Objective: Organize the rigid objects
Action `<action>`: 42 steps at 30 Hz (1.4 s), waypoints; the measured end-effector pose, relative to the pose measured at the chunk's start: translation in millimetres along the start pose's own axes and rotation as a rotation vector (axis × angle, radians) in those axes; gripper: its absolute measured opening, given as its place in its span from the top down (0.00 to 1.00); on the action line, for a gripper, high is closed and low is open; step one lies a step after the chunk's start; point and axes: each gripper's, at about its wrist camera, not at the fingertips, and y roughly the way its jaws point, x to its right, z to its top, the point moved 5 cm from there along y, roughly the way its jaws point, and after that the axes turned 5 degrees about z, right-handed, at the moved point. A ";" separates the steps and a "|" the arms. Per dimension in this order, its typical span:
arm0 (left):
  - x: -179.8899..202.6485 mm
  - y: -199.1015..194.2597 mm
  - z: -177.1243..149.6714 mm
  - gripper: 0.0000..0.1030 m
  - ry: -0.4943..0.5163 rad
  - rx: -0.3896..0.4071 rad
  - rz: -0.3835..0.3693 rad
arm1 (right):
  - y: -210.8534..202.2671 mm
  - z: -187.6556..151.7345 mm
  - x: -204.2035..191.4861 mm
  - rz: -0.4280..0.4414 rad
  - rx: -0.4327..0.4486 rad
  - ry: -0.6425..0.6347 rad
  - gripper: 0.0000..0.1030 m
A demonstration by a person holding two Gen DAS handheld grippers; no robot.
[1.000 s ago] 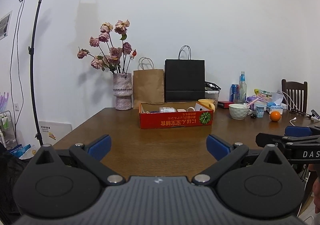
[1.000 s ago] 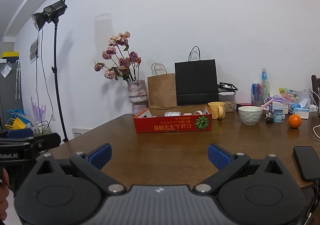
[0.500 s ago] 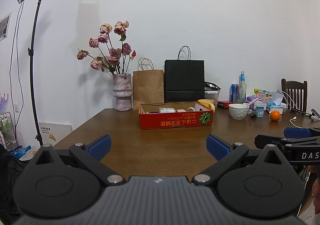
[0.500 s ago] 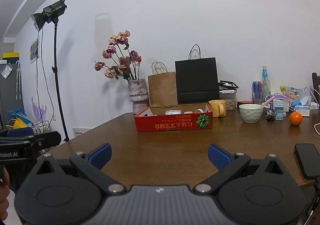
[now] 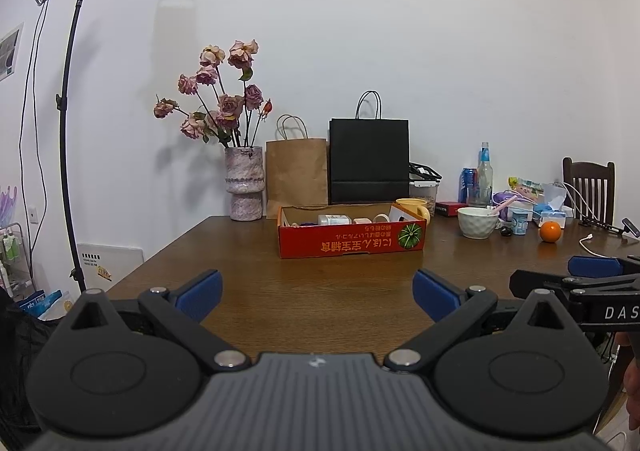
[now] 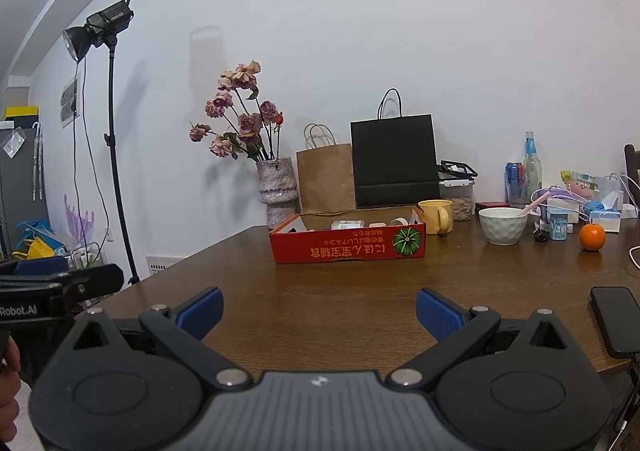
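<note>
A shallow red cardboard box [image 5: 352, 245] [image 6: 347, 247] stands in the middle of the brown wooden table [image 5: 320, 291] with several small items inside. Behind its right end is a yellow mug [image 6: 437, 215]. To the right are a white bowl [image 6: 502, 225] with a pink spoon, a small blue-white cup [image 6: 558, 225] and an orange [image 6: 592, 237]. My left gripper [image 5: 318, 293] is open and empty over the table's near edge. My right gripper [image 6: 318, 311] is open and empty too, well short of the box.
A vase of dried roses [image 5: 244, 189], a brown paper bag [image 5: 296, 177] and a black paper bag [image 5: 369, 161] line the back wall. Bottles, a can and packets crowd the back right. A black phone [image 6: 616, 321] lies at the near right edge. A light stand [image 5: 66, 131] stands left.
The right gripper has drifted slightly, so the scene sits a little to the right in its view. The left gripper has barely moved. Both stay open.
</note>
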 end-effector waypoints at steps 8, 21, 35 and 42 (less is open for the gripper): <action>0.0 -0.4 -0.4 0.00 0.000 -0.002 -0.001 | 1.0 -1.0 1.0 0.004 -0.001 0.001 0.00; -1.4 0.2 -0.1 0.00 0.003 -0.002 -0.003 | 1.5 -2.4 2.7 0.007 -0.002 0.003 0.00; -2.1 0.5 -0.6 0.00 -0.001 -0.010 -0.006 | 1.1 -1.3 4.3 0.010 -0.003 0.004 0.00; -0.9 0.2 1.4 0.00 0.000 -0.015 -0.001 | 2.4 -2.5 4.5 0.007 -0.007 0.008 0.00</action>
